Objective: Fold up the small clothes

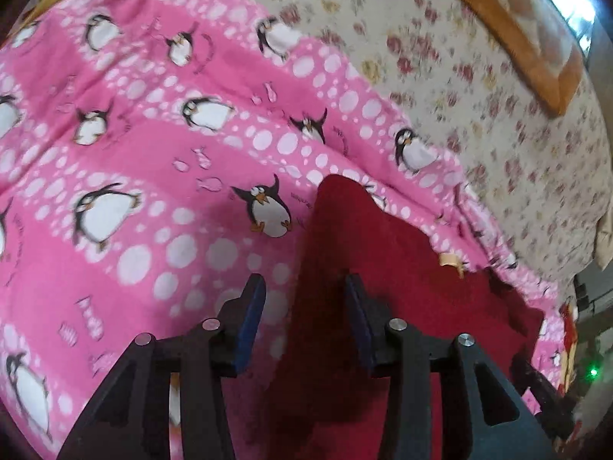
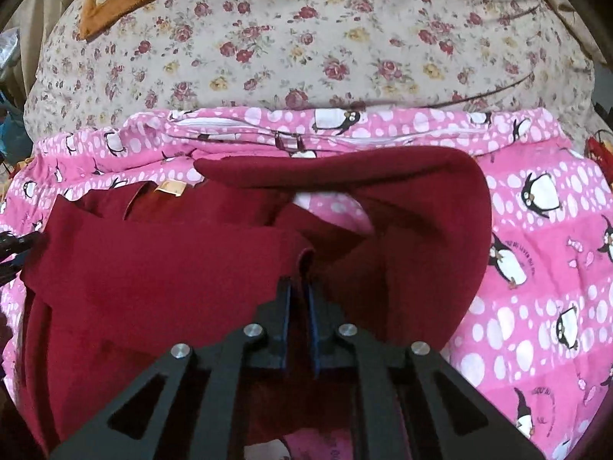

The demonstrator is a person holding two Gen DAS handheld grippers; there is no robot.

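A dark red garment (image 2: pixel 153 268) lies on a pink penguin blanket (image 2: pixel 536 268), with a tan label (image 2: pixel 168 188) at its neck. One part of it (image 2: pixel 345 172) arches up and over toward the middle. My right gripper (image 2: pixel 299 287) is shut on a raised fold of the red cloth. In the left wrist view the garment (image 1: pixel 402 260) runs from between the fingers off to the right. My left gripper (image 1: pixel 304 303) stands open over its edge. The red cloth lies against the right pad, and pink blanket shows beside the left pad.
The pink blanket (image 1: pixel 134 153) covers a bed with a cream floral sheet (image 2: pixel 306 38) beyond it. An orange-edged patchwork cushion (image 2: pixel 115 4) lies at the far side of the bed. A window (image 1: pixel 567 4) shows at the top right of the left wrist view.
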